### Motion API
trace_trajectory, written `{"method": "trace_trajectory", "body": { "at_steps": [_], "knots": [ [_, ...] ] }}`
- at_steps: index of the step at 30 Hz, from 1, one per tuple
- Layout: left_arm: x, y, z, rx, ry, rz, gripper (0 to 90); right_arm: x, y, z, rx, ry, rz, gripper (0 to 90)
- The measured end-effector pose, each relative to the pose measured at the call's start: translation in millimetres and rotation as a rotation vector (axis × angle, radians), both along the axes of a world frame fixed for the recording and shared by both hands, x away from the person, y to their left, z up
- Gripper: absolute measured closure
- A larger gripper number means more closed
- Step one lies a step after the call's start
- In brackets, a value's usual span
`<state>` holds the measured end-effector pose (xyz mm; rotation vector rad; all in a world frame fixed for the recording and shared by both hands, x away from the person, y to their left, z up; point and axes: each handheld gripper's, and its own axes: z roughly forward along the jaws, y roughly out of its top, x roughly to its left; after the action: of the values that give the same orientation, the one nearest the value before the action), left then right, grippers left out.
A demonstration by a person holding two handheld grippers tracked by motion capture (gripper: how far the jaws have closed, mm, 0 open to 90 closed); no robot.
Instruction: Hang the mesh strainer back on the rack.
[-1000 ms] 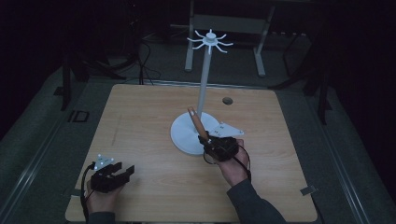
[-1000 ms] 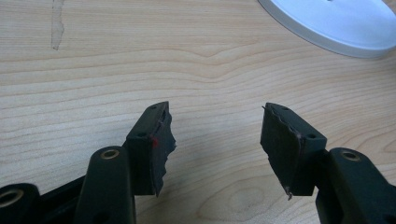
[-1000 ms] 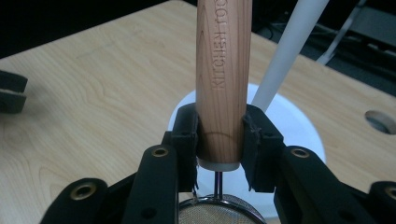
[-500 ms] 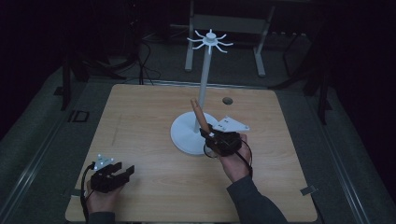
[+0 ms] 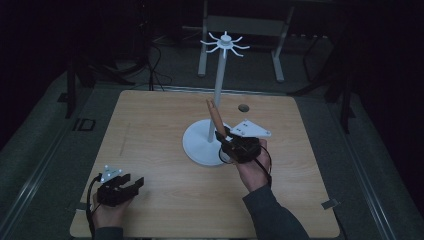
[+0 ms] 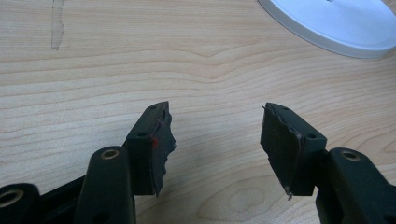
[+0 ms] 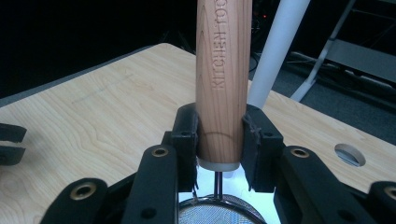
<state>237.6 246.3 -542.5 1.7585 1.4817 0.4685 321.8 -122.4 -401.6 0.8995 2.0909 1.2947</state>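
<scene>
1. Where the right tongs (image 7: 219, 140) clenched it near its lower end, the wooden handle (image 7: 223, 70) of a small kitchen strainer stood almost upright, stamped with lettering down its side; its wire mesh bowl (image 7: 219, 212) hung below the jaws on a thin metal stem.
2. Seen from the high view, the strainer (image 5: 216, 116) was held above the round white base (image 5: 200, 147) of a hanging stand, the handle tip just beside the stand's thin white pole (image 5: 218, 90).
3. The pole rose to a crown of spoke-like hooks (image 5: 225, 42), well above the handle tip.
4. By my judgement, the step in hand was lifting the strainer toward those hooks; the next move would call for raising it much higher and bringing the handle's end to one spoke.
5. Compared with a second earlier, the right hand (image 5: 252, 167) had risen and the handle stood more upright.
6. The left tongs (image 5: 118, 189) rested on the bench (image 5: 150, 125) near its front left corner, jaws spread apart and gripping nothing, unchanged from before.
</scene>
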Motion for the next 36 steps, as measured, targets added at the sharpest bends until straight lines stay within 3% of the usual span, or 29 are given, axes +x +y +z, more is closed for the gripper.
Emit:
{"method": "trace_trajectory", "body": {
  "at_steps": [36],
  "knots": [
    [0.2,-0.3,-0.3,-0.001,0.0,0.0,43.2,2.1,-11.4,25.8,0.075,-0.066,-0.032,69.0]
  ]
}}
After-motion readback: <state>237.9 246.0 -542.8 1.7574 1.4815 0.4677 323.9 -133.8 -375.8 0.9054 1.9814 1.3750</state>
